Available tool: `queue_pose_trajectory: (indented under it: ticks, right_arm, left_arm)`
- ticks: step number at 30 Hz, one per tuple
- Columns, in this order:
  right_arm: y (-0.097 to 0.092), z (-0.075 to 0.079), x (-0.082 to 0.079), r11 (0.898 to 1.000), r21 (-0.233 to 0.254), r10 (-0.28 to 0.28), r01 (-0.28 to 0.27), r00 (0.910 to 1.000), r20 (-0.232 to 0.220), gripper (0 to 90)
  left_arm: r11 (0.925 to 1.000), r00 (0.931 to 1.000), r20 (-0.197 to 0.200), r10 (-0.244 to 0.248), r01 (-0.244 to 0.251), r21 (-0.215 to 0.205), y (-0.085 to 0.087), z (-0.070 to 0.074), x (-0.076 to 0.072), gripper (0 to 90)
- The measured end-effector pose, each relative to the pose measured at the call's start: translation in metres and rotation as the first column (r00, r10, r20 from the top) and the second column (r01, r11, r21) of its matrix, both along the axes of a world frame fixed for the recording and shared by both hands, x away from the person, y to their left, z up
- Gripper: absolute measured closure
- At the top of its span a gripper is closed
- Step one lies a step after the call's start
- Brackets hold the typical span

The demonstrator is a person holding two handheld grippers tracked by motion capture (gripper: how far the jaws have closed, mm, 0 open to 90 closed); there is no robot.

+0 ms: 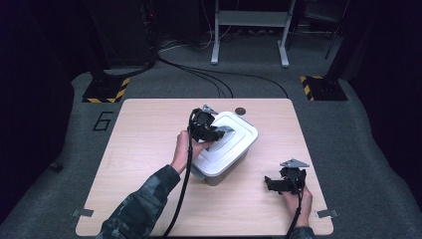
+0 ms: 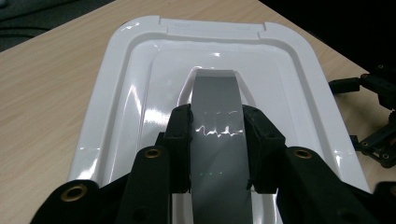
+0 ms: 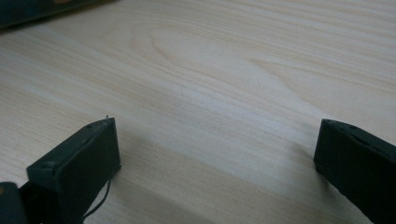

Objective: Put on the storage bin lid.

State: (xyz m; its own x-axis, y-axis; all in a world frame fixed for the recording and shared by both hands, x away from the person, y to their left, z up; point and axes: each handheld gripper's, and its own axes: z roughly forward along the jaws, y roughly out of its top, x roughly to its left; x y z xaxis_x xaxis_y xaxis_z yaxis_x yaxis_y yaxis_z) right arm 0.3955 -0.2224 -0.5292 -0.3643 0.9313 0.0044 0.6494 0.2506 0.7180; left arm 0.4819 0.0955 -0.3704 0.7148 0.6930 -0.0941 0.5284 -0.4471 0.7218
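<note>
With the left gripper (image 2: 217, 140) clamped on the grey handle (image 2: 217, 116) of the lid (image 2: 121, 93), we're at the grasp step of getting the lid off the box (image 1: 230, 167) (handle sits in the recess at mid-lid, jaws pinching it from both sides). Box is on the table (image 1: 149, 129), roughly centre, lid seated flat all round as far as I can tell. Right gripper (image 1: 278, 183) rests on the table right of the box and nearer the person, well apart from it, jaws spread wide with nothing between them. My read on the next move: straight lift on the handle, keeping the lid level so no edge catches; if the whole box comes up with it, the right gripper would need to brace the box wall
</note>
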Motion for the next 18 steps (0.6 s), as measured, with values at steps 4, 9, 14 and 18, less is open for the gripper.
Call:
queue_pose_trajectory:
  ticks: [4, 9, 14, 18]
  right_arm:
    - [0.0, 0.0, 0.0, 1.0, 0.0, 0.0, 0.0, 1.0, 0.0, 0.0]
    - [0.0, 0.0, 0.0, 1.0, 0.0, 0.0, 0.0, 1.0, 0.0, 0.0]
    - [0.0, 0.0, 0.0, 1.0, 0.0, 0.0, 0.0, 1.0, 0.0, 0.0]
    - [0.0, 0.0, 0.0, 1.0, 0.0, 0.001, -0.001, 1.0, 0.0, 0.0]
  left_arm:
    - [0.9999, 0.9999, 0.015, -0.003, 0.003, 0.014, -0.003, -0.002, -0.002, 64.4]
    - [0.9999, 0.9996, 0.027, -0.004, 0.003, 0.014, -0.002, 0.0, -0.003, 54.9]
    - [0.9999, 0.9995, 0.03, -0.01, 0.01, 0.003, 0.004, 0.004, -0.006, 41.6]
    - [0.9997, 0.9985, 0.048, -0.025, 0.025, -0.006, 0.014, 0.009, -0.011, 30.7]
